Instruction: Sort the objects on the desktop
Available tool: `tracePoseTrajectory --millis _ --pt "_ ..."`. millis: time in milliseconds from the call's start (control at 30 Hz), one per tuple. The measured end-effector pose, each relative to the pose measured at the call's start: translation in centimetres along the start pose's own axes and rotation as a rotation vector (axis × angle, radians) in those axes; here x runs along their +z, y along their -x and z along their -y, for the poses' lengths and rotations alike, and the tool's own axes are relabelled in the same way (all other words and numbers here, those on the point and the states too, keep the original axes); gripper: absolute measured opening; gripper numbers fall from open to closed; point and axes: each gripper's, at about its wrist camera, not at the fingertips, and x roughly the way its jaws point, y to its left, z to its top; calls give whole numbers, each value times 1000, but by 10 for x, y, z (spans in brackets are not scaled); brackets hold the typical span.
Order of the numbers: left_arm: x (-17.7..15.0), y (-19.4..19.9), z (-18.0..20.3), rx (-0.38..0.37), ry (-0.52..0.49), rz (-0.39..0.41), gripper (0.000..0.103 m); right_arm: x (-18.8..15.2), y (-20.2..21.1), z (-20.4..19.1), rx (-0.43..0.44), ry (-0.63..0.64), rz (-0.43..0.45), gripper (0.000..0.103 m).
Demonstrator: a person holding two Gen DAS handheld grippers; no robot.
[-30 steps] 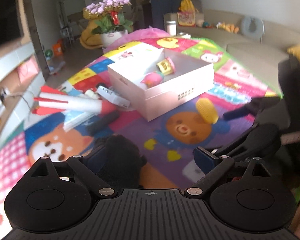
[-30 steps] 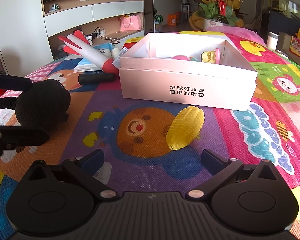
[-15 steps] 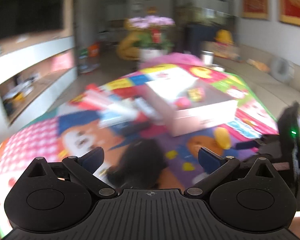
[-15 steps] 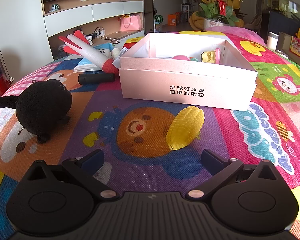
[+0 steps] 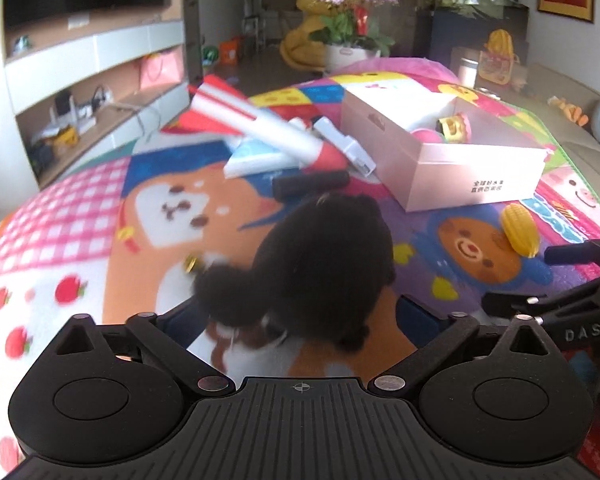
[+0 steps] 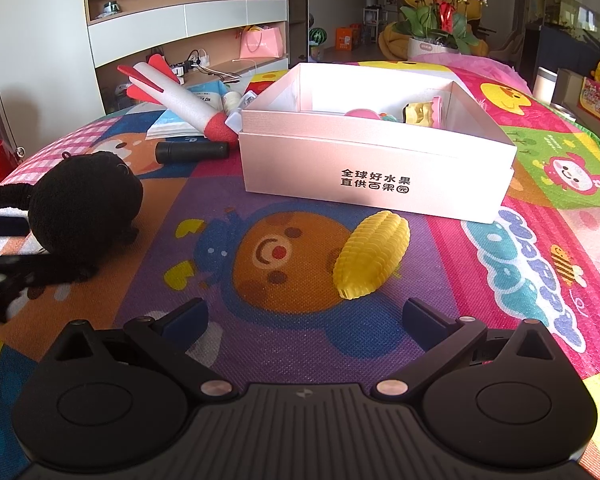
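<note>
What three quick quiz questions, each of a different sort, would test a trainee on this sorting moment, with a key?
1. True or false: the yellow toy corn already lies inside the pink box.
2. Which thing sits between the fingers of the left gripper? A. black cylinder B. black plush toy C. foam rocket
3. Fill in: the right gripper is ____, with nothing between its fingers.

Key: 1. False; the corn lies on the mat in front of the box. 2. B; the jaws have just been closing around the plush. 3. open.
</note>
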Motion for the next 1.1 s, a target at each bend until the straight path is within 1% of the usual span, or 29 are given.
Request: tracePoseTrajectory --millis 33,67,100,167,233,333,367,400,433,467,567,700,733,800,867,900,1000,1033,1067,1100 --pt "1 -1 2 -3 -24 -1 73 0 0 0 0 0 0 103" --pt "2 -3 4 -15 -50 -7 71 0 0 0 -1 1 0 103" --pt "2 -4 5 -15 -70 -10 69 0 0 0 -1 1 0 103" --pt "1 -6 9 -12 -144 1 67 0 0 0 -2 2 -1 103" --pt "1 -8 13 -2 -234 19 66 0 0 0 -2 1 0 103" --pt "2 -16 17 30 -398 59 66 0 0 0 -3 3 -1 103" --pt "3 -21 17 41 -443 69 67 -1 0 0 -4 3 -1 103" --pt "5 -25 15 42 -467 73 67 -1 0 0 -4 3 -1 103" --pt "8 -30 11 34 -463 70 68 -1 0 0 -4 3 -1 103" --pt "12 -34 5 18 -427 64 69 -1 0 0 -4 3 0 103" --pt "17 -39 -8 -29 -278 44 69 0 0 1 1 -4 4 103" --pt "11 -35 -9 -40 -165 53 70 3 4 5 -19 -28 42 103" --pt "11 -34 -10 -48 -143 52 71 5 4 6 -38 -21 62 103" --pt "9 -32 -8 -65 -112 51 76 10 2 5 -89 12 85 102" --pt "9 -31 -6 -78 -87 50 80 17 -2 6 -105 33 83 93" --pt "9 -30 -6 -84 -77 49 83 20 -5 8 -102 31 73 91" --pt "10 -27 -4 -97 -61 55 89 28 -15 14 -94 14 42 80" --pt "11 -26 -3 -95 -59 61 92 31 -17 16 -96 13 31 70" --pt "12 -25 -3 -88 -56 70 93 33 -19 17 -95 13 18 56" --pt "15 -25 -3 -74 -53 79 94 34 -19 17 -81 11 12 50"
